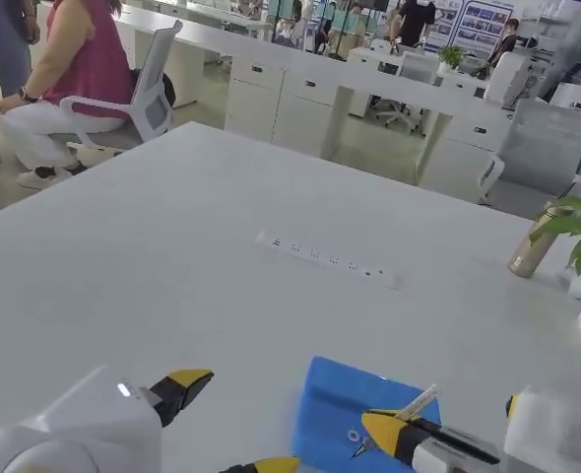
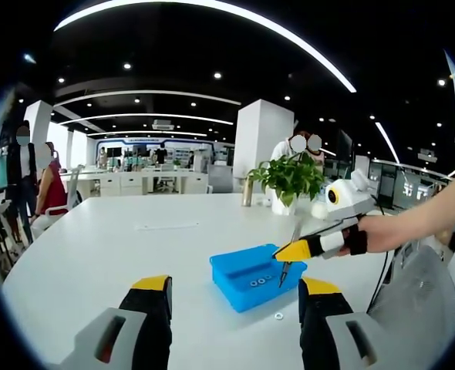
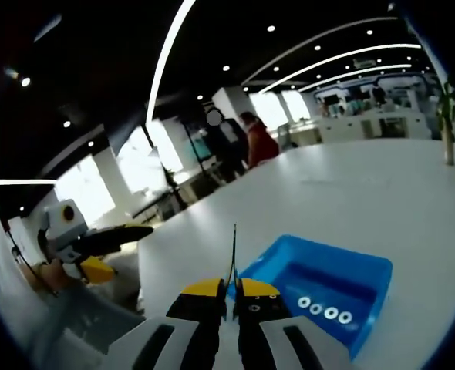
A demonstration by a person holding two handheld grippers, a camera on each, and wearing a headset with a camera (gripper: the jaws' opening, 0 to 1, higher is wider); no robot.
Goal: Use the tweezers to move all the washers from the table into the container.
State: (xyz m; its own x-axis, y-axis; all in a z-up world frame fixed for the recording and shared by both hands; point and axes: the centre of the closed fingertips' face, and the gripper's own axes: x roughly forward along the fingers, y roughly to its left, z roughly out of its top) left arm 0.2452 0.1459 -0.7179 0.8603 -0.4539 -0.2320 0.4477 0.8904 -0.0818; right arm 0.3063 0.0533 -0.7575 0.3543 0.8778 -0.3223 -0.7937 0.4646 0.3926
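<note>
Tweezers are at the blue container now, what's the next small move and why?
Probably swing the right gripper so the tweezers come down to the washer lying on the table beside the blue container. Several washers already lie inside, and that one is outside.

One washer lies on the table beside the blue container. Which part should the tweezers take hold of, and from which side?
Grip the washer by its ring band, with one tip of the tweezers through the hole and one outside, coming down from above. It lies flat on the table, so its edge offers little to pinch. Probably take the half facing away from the blue container wall.
</note>
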